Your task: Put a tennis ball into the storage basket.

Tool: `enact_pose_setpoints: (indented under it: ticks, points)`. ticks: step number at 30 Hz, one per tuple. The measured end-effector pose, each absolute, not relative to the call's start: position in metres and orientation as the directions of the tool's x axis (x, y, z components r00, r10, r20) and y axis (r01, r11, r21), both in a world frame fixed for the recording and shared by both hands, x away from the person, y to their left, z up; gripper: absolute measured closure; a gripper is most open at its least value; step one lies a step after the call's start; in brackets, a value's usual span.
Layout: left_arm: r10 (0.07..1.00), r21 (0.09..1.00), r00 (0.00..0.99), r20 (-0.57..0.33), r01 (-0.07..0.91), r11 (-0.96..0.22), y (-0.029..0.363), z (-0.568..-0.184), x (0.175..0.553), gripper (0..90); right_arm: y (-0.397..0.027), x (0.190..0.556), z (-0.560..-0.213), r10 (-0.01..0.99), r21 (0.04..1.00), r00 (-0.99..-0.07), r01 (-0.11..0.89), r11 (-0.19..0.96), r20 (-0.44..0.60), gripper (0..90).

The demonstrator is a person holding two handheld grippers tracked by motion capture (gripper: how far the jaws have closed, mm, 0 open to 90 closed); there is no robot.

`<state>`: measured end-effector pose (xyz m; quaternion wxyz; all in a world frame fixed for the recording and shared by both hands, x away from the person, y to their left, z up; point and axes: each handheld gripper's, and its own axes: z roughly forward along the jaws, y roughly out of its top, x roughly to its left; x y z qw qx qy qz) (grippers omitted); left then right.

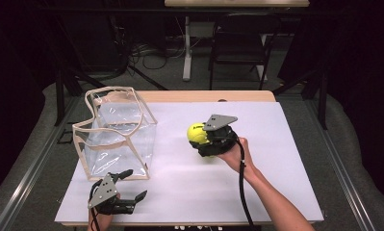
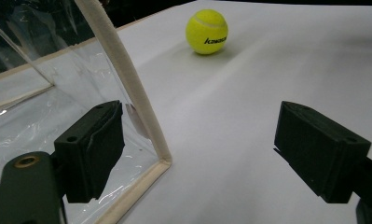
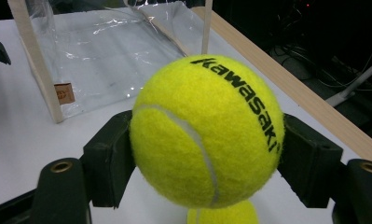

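The right gripper [image 1: 206,142] is clamped on a yellow tennis ball [image 3: 207,130], pads pressing both its sides, near the middle of the white table [image 1: 276,183]. The clear bag [image 1: 117,132] stands at about ten o'clock from the ball. The left gripper [image 1: 134,185], jaws spread wide and holding nothing, sits at the bag's six o'clock, one jaw just beside its corner; a second yellow ball [image 3: 223,215] peeks out directly beneath the held one.

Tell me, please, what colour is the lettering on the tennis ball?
Black, on the yellow tennis ball; clearest in the right gripper view.
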<state>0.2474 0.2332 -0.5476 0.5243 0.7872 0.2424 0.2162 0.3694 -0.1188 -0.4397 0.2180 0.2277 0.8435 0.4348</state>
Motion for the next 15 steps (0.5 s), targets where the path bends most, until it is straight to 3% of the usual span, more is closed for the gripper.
enact_pose_setpoints:
  ticks: [15]
  points:
    - [0.608, 0.929, 0.789, 0.086, 0.157, -0.335, 0.2326, -0.5479, 0.2477, 16.0, -0.1106, 0.3788, -0.4368, 0.567, 0.826, -0.805, 0.195, 0.529, -0.173, 26.2]
